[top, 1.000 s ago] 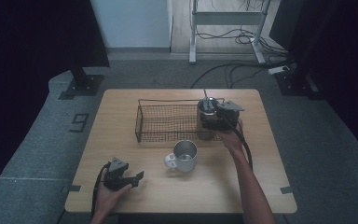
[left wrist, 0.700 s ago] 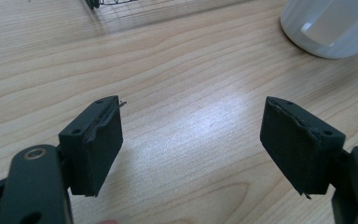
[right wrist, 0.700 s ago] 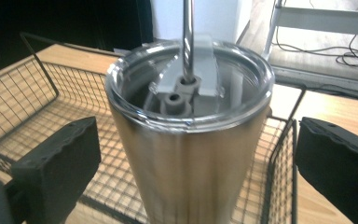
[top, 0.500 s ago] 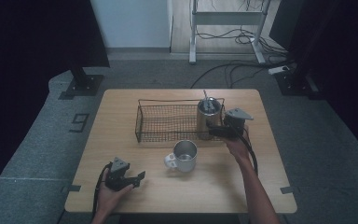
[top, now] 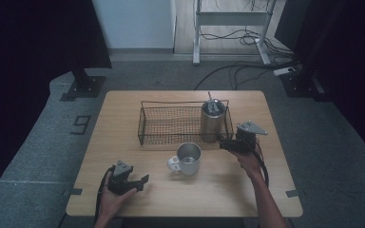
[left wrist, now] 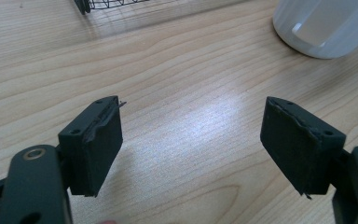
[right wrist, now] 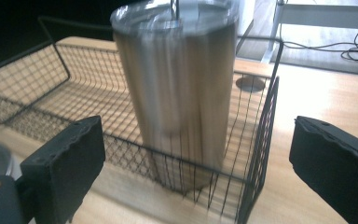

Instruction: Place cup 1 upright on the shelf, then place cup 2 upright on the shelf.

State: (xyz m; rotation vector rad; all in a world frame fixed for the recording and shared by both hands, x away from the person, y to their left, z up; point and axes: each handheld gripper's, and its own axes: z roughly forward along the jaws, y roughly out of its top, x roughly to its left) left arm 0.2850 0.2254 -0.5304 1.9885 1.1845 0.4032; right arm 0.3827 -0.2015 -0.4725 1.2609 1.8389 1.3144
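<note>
Standing upright in the right end of the wire basket [top: 171, 124], the steel tumbler [top: 212, 119] was already stowed. Your right gripper [top: 225, 144] sat just near of it outside the wire, its fingers [right wrist: 70, 158] released, having just been closing with nothing between them. Left to do, by my reading, was the mug [top: 187, 158] on the worktop [top: 123, 114], while your left gripper [top: 140, 183] rested at the near left, spread and empty.
</note>
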